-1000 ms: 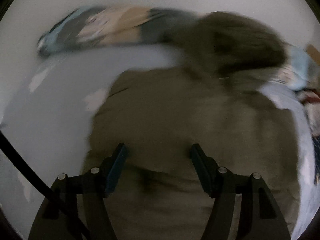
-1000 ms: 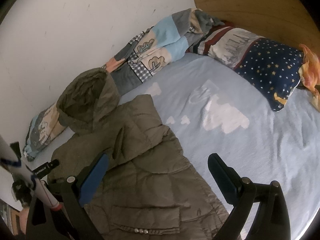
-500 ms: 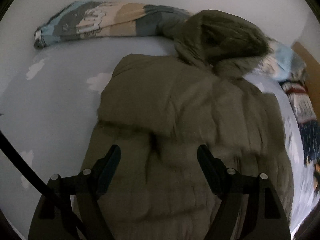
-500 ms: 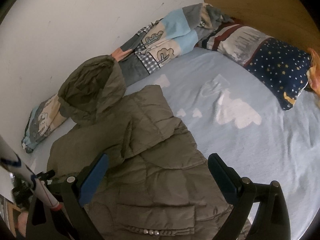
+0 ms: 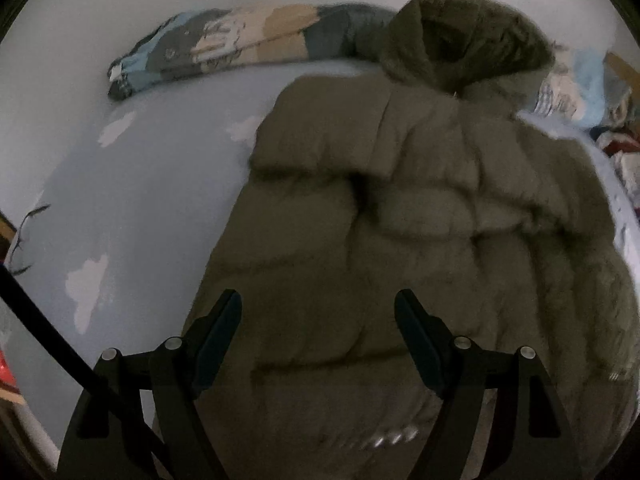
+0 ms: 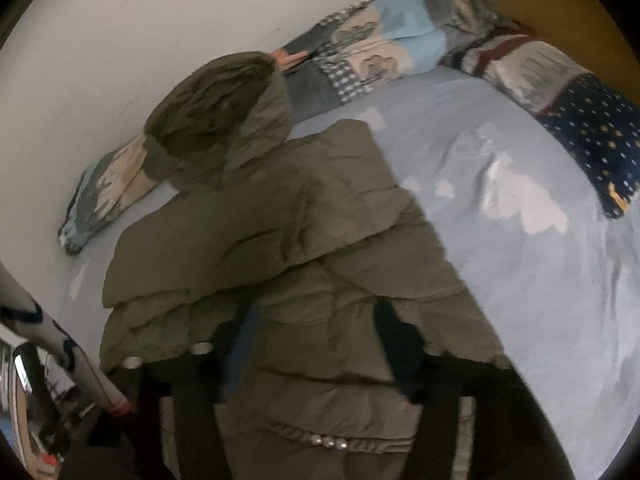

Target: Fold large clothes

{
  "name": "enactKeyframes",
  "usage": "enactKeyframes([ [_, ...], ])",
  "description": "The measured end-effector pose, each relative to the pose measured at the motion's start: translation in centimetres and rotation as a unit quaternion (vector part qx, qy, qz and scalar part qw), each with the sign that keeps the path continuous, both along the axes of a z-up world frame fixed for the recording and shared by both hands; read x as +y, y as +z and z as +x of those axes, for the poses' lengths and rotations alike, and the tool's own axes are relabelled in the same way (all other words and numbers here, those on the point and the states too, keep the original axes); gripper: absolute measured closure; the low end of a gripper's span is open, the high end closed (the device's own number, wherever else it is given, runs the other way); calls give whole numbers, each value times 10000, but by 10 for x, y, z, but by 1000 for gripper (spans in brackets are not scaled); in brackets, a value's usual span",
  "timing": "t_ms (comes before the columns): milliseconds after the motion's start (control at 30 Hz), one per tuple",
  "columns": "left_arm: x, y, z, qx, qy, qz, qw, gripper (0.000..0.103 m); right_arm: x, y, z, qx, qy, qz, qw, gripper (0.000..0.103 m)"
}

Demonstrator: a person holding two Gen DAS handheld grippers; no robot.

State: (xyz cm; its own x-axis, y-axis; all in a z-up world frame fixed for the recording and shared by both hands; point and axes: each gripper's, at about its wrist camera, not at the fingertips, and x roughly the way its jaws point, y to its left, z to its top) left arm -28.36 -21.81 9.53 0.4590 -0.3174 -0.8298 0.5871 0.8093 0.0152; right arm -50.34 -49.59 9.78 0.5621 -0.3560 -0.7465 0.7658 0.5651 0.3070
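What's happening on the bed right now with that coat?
A person with a gripper in each hand is folding an olive puffer jacket spread on the blue sheet, hood toward the wall. One sleeve is already folded across the body. The left gripper hovers open over the lower part. The right gripper has just been closing, jacket fabric between its jaws; a firm grip isn't clear.

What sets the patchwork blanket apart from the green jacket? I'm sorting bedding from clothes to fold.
The patchwork blanket is many-coloured, with blue, grey and cream panels; the green jacket is plain olive. The blanket lies bunched in a long roll along the wall; the jacket lies spread flat, its hood against that roll. Both rest on the blue sheet.
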Motion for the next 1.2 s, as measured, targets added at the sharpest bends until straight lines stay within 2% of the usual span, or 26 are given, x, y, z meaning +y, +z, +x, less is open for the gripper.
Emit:
enactKeyframes([
  [133, -20, 1, 4, -252, -76, 151, 9995, 25, -1, 6, 11, -334, -8, -117, 9994, 49],
  [300, -36, -19, 3, -411, -319, 749, 9958, 25, 3, -5, 45, -443, 156, -220, 9987, 49],
  [467, -41, -31, 7, -226, -384, 929, 9947, 25, 0, -25, 87, -93, 259, -592, 9979, 49],
  [533, -41, -32, 8, -160, -375, 947, 9947, 25, -9, -41, 102, 211, 251, -556, 9979, 49],
  [600, -41, -33, 10, -98, -382, 971, 9945, 25, -18, -62, 114, 650, 294, -364, 9968, 44],
  [633, -41, -33, 11, -85, -391, 973, 9945, 25, -21, -69, 115, 694, 281, -256, 9969, 42],
  [767, -35, -24, 14, 18, -351, 773, 9964, 25, -33, -71, 106, 385, 96, 243, 9989, 40],
  [967, -10, -4, 14, -86, -103, 522, 9985, 25, -16, -33, 83, 221, 196, 19, 9996, 40],
  [1067, 4, 4, 5, -137, -47, 454, 9989, 25, 1, -25, 67, 382, 309, -100, 9987, 40],
  [1200, 33, 14, -18, -52, -73, 273, 9996, 25, 22, -33, 34, 660, 358, 62, 9972, 40],
])
